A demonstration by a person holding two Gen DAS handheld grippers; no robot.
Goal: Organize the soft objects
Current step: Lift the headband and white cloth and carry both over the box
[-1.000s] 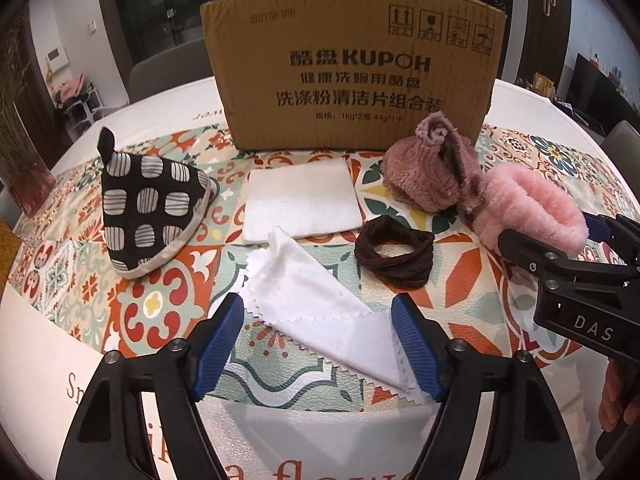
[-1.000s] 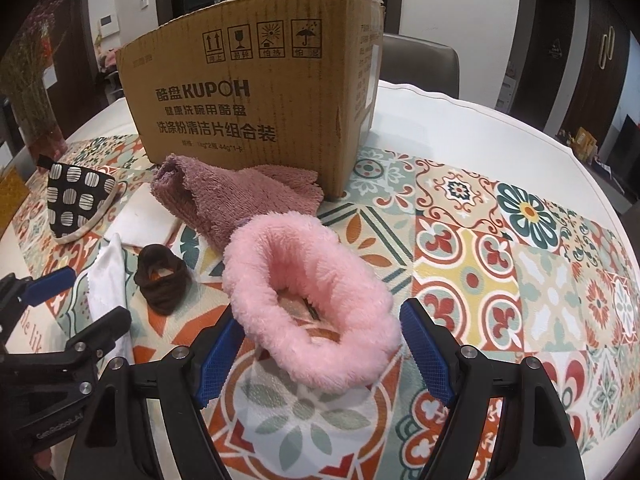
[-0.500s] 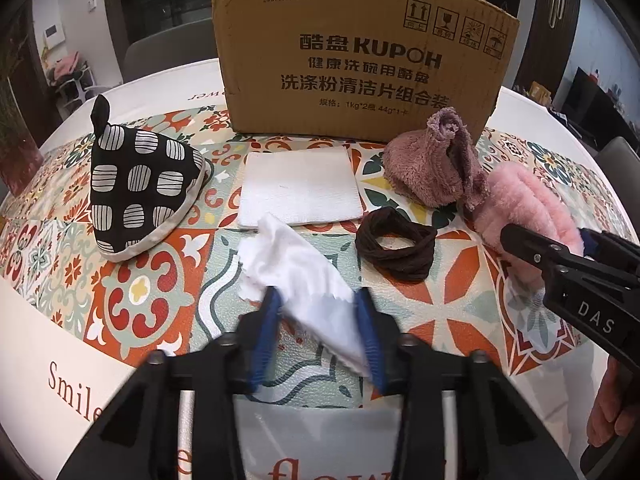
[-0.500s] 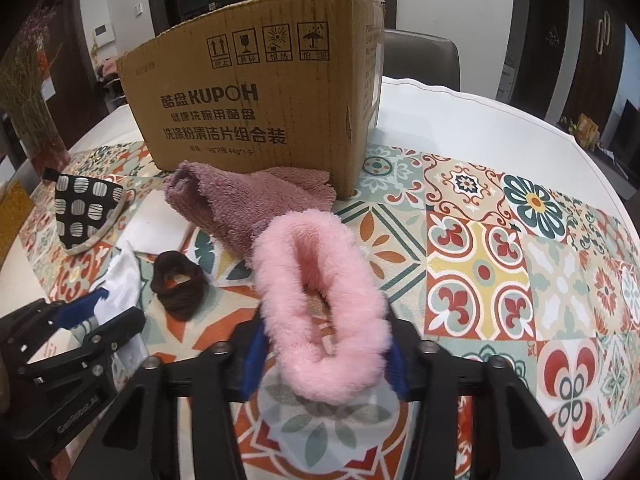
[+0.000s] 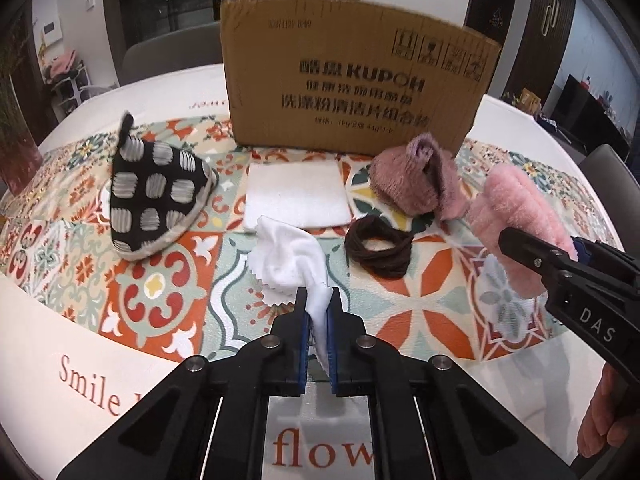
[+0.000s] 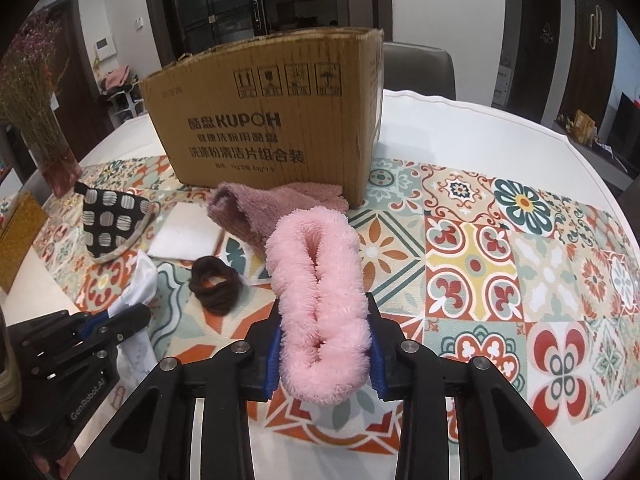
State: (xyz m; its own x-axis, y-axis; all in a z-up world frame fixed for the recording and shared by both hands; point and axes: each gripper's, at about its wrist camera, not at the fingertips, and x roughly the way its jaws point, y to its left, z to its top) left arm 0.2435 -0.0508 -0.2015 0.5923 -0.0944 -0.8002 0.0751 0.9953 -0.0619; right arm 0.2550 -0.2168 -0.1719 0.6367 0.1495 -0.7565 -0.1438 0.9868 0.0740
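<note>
**Both tongs gripping soft items before the carton**

My left gripper [image 5: 318, 322] has just closed, and its blue pads pinch the near corner of the white cloth [image 5: 292, 260], whose far part bunches up on the tablecloth. My right gripper [image 6: 324, 344] has likewise been closing; its pads squeeze the pink fluffy scrunchie [image 6: 318, 300] into a narrow loop, its near end between the jaws.

Just beyond, a dark brown hair band [image 5: 378, 246] lies flat between the two held items. Behind it rest a mauve plush cloth [image 5: 416, 182], which touches the foot of the cardboard box [image 5: 352, 76], and a white square pad [image 5: 296, 194]. Further left lies a black pouch with pale spots [image 5: 154, 196].

The box stands upright at the back of the tablecloth; its inside cannot be seen from either view.

All items sit on a patterned tile-print tablecloth [image 6: 500, 264] over a round white table [image 6: 480, 120]. Right of the box, the cloth is bare out to the table edge. A grey chair [image 6: 420, 68] stands behind the table, and dried flowers in a vase [image 6: 36, 112] stand at its far left.
</note>
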